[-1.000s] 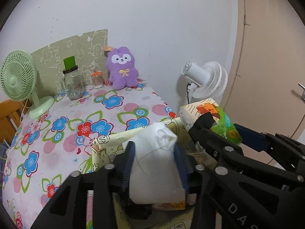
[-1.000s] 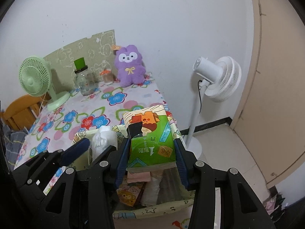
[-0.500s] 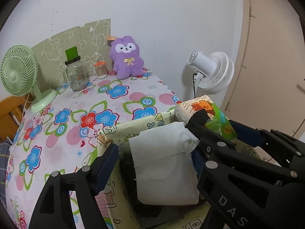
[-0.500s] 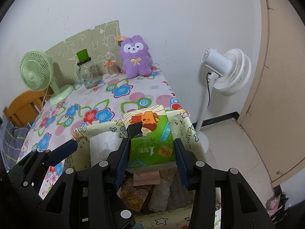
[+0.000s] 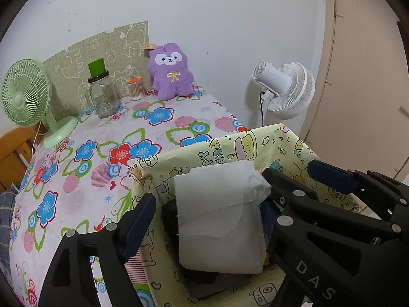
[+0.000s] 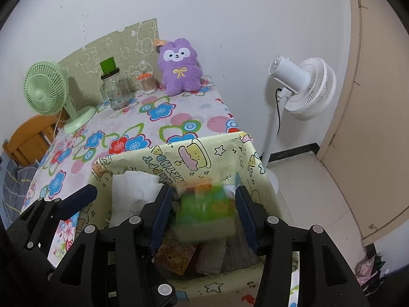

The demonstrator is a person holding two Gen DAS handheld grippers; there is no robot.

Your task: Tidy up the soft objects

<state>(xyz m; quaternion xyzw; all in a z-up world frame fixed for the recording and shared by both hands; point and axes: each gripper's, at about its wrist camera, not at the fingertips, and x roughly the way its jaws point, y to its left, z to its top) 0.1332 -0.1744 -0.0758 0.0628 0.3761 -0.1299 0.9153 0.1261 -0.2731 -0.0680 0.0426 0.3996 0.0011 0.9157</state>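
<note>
Left wrist view. At upper left, a green desk fan [image 5: 24, 97] stands on the floral tablecloth [image 5: 102, 158]. To its right stand a glass jar [image 5: 102, 97] with a green lid, a small orange-capped container [image 5: 135, 88] and a purple plush toy [image 5: 171, 71] against the wall. A white pedestal fan [image 5: 283, 89] stands beyond the table edge at right of centre.

In the lower half, the yellow printed storage box [image 5: 230, 143] sits at the table edge. The white tissue pack [image 5: 219, 217] stands inside it. The left gripper [image 5: 207, 220] straddles this pack with its jaws opening: the left pad stands clear of the pack, outside the box wall; the right pad is at the pack's right edge, and contact there cannot be determined. The right gripper's black frame crosses the lower right.

Right wrist view. The left gripper [image 6: 51, 209] appears at lower left, beside the white tissue pack [image 6: 133, 194]. At lower centre, the right gripper [image 6: 204, 209] has its jaws opening. The green tissue pack [image 6: 204, 207] lies between them, blurred, inside the storage box [image 6: 179, 151]; a gap shows on each side of it. Further packets [image 6: 176, 258] lie below it in the box.
</note>
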